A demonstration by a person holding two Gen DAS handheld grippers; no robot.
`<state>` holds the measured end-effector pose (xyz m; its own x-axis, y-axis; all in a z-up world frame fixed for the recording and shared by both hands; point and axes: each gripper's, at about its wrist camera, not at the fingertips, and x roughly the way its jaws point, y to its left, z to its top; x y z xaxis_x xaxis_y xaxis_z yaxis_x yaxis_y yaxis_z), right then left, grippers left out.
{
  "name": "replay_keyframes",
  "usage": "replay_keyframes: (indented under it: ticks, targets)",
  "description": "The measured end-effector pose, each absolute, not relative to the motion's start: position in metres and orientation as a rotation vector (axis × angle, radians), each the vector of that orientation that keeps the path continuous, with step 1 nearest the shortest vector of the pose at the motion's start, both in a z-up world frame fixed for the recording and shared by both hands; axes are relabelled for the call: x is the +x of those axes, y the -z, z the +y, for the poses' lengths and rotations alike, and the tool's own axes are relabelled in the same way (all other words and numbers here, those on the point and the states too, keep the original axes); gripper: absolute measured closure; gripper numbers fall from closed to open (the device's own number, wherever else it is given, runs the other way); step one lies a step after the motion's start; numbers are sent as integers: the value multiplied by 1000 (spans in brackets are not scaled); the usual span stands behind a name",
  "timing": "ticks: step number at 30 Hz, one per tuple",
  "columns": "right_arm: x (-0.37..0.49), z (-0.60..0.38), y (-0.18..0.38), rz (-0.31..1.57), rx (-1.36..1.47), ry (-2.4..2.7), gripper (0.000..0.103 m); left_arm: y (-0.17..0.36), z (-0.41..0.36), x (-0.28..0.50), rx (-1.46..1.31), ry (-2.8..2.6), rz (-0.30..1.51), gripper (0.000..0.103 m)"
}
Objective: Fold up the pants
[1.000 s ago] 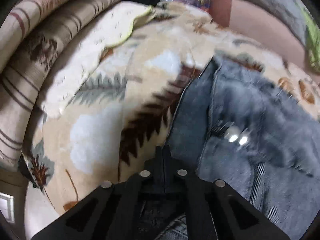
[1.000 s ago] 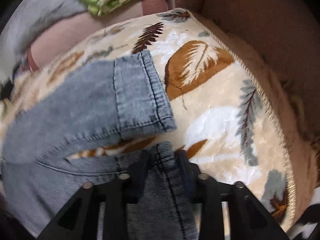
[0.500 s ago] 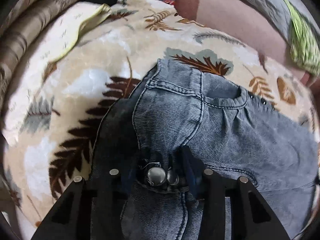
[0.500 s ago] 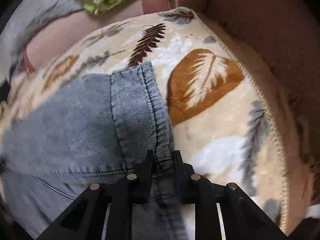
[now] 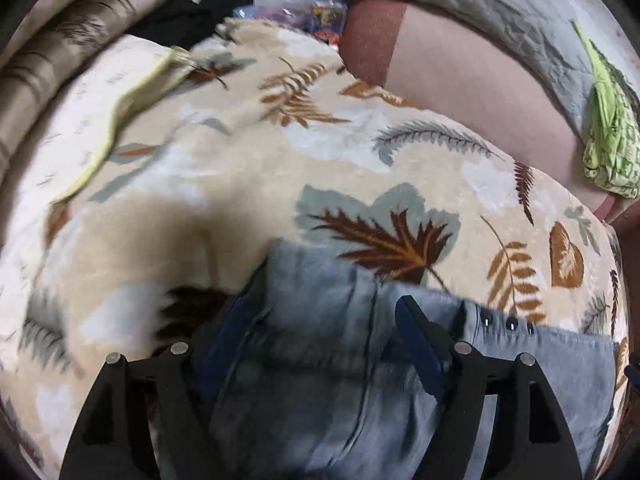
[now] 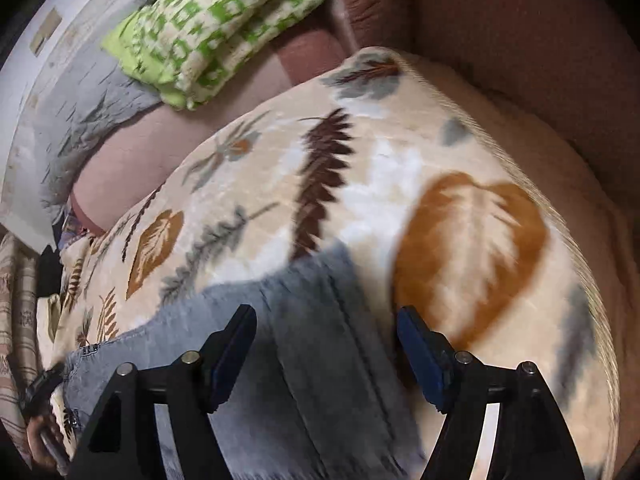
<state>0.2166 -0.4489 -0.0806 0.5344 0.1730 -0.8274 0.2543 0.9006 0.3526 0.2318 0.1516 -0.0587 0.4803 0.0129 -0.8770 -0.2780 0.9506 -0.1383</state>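
Lying flat on a leaf-print blanket [image 5: 248, 168], the jeans [image 5: 328, 360] sit beneath both wide-spread, empty grippers, left [image 5: 328, 320] and right [image 6: 326, 320]; a green patterned cloth [image 6: 216, 36] rests at eleven o'clock.

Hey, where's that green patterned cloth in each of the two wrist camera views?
Left wrist: green patterned cloth at the far right edge, upper half, on the grey quilt.
Right wrist: same cloth at top, left of centre.
Shared landmark: the jeans on the leaf-print blanket.
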Motion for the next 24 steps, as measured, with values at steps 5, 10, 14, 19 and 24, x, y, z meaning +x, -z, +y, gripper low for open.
replay_keyframes:
  ticks: [5, 10, 14, 19, 24]
  targets:
    - [237, -438, 91, 1055, 422, 64, 27, 80, 148, 254, -254, -174, 1085, 29]
    - [256, -425, 113, 1138, 348, 89, 56, 79, 132, 259, -178, -114, 1097, 77]
    - [249, -421, 90, 1095, 337, 77, 89, 62, 127, 255, -168, -121, 1067, 83]
    - [209, -430, 39, 964, 375, 40, 89, 19, 135, 218, -237, -65, 945, 84]
    - [138, -444, -5, 833, 428, -11, 89, -35, 141, 145, -265, 12, 807, 84]
